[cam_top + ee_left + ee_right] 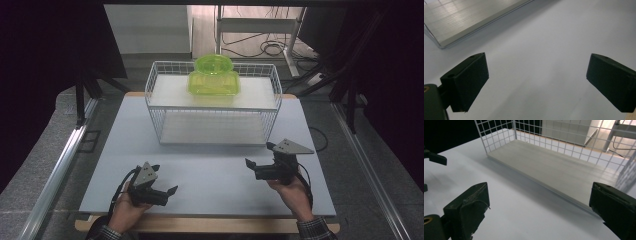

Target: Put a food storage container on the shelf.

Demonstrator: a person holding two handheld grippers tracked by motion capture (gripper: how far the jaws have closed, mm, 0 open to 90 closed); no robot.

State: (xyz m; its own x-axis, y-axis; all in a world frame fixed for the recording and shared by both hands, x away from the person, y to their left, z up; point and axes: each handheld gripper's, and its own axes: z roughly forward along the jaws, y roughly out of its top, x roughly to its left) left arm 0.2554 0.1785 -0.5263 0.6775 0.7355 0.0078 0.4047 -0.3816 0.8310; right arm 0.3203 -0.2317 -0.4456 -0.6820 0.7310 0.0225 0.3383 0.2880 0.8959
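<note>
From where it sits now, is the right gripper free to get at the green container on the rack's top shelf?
Probably yes: the right gripper is open, and nothing stands between it and the green container on the rack.

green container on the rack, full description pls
The green container is translucent neon yellow-green plastic, with a squarish lower body and a round, bowl-like part above or behind it; whether these are one piece or two cannot be told. It sits upright on the upper shelf of the white wire rack, about mid-width. Only the shelf board touches it. Its contents, if any, cannot be made out. Both claws are well short of it.
</note>
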